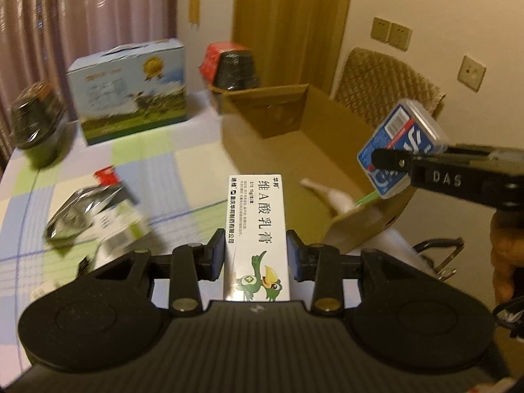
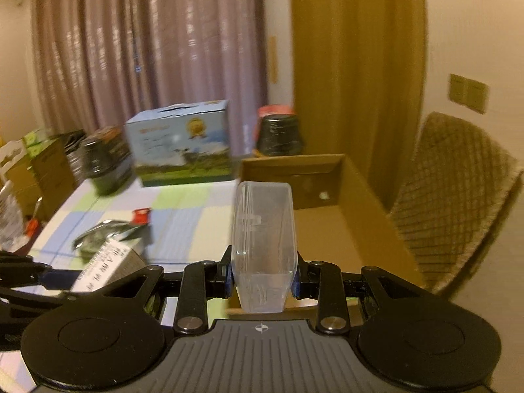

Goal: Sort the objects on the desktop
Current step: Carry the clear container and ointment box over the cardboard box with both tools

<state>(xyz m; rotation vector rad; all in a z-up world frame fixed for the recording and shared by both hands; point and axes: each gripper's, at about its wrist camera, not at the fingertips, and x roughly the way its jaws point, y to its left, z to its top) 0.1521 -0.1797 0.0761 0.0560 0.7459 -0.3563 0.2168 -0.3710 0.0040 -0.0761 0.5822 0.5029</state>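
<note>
My left gripper (image 1: 256, 253) is shut on a white ointment box (image 1: 257, 226) with a green frog picture, held above the table near the open cardboard box (image 1: 262, 150). My right gripper (image 2: 263, 276) is shut on a clear plastic case (image 2: 264, 239) with a blue label; the left wrist view shows that case (image 1: 401, 149) over the cardboard box's right wall. The cardboard box (image 2: 327, 229) lies ahead of the right gripper. A white object (image 1: 327, 195) lies inside it. The left gripper and its box (image 2: 108, 268) show at the lower left of the right wrist view.
On the checked tablecloth (image 1: 183, 170) lie a silver foil pouch (image 1: 88, 209) and a small red item (image 1: 106, 175). A blue milk carton (image 1: 131, 88) and two black jars (image 1: 36, 124) (image 1: 234, 68) stand at the back. A wicker chair (image 2: 458, 196) stands to the right.
</note>
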